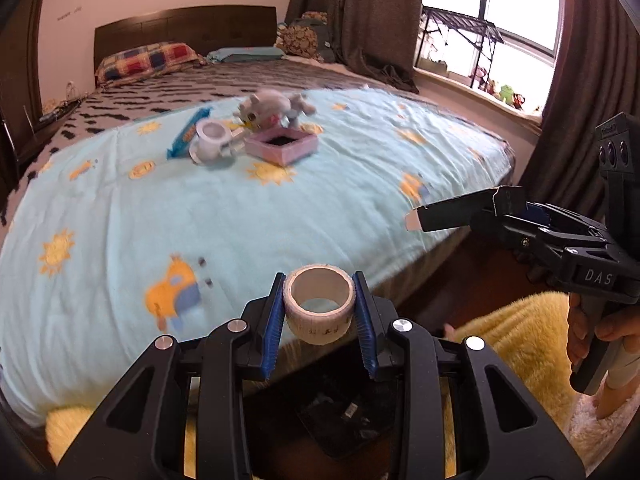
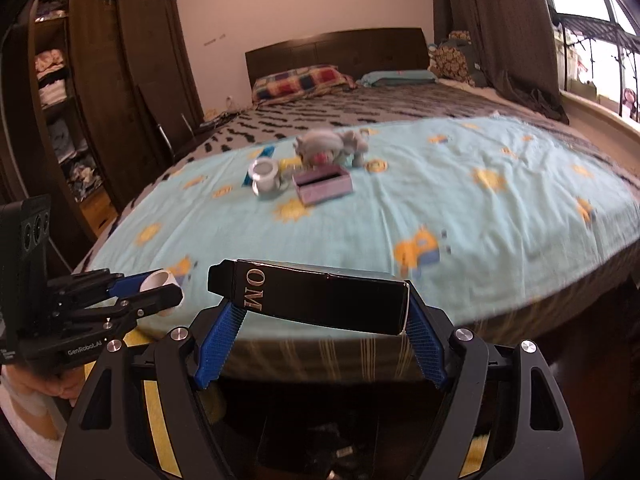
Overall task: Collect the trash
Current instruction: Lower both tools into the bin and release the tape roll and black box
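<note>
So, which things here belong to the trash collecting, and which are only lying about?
Part of the job:
- tape roll, clamped in the left tool
- black carton, clamped in the right tool

Only lying about, judging by looks:
- plush toy
- pink box
- checked pillow

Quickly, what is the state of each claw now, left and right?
Left claw: closed on the tape roll.
Right claw: closed on the black carton.

a home bedroom: bed [image 1: 240,200], pillow [image 1: 148,60], wardrobe [image 2: 100,100], curtains [image 1: 352,20].
</note>
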`<control>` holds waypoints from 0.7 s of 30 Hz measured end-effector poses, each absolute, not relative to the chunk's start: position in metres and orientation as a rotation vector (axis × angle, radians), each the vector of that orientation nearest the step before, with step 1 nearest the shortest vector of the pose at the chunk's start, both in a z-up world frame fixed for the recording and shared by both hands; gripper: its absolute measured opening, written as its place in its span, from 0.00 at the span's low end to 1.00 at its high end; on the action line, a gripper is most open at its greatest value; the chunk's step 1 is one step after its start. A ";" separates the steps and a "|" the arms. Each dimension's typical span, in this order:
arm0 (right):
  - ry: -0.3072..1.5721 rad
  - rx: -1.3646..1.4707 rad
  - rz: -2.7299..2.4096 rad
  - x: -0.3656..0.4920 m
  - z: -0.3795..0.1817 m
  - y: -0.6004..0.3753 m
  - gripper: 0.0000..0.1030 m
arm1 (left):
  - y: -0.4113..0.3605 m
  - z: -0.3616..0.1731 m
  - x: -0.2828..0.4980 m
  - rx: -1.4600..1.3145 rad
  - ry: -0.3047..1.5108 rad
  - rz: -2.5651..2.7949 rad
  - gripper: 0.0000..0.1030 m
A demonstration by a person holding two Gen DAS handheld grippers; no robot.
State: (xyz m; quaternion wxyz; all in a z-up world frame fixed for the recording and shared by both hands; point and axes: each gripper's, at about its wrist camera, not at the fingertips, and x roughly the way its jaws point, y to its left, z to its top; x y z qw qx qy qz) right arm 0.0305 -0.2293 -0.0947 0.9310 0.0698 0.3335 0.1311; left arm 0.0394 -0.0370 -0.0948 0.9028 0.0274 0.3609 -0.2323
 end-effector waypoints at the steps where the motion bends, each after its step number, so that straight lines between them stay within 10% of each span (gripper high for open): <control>1: 0.705 0.148 0.270 0.027 -0.101 -0.230 0.75 | -0.039 -0.102 0.035 0.057 0.763 -0.488 0.30; 21: 1.079 0.255 0.199 0.036 -0.249 -0.214 0.75 | -0.055 -0.253 0.054 0.032 1.092 -0.460 0.30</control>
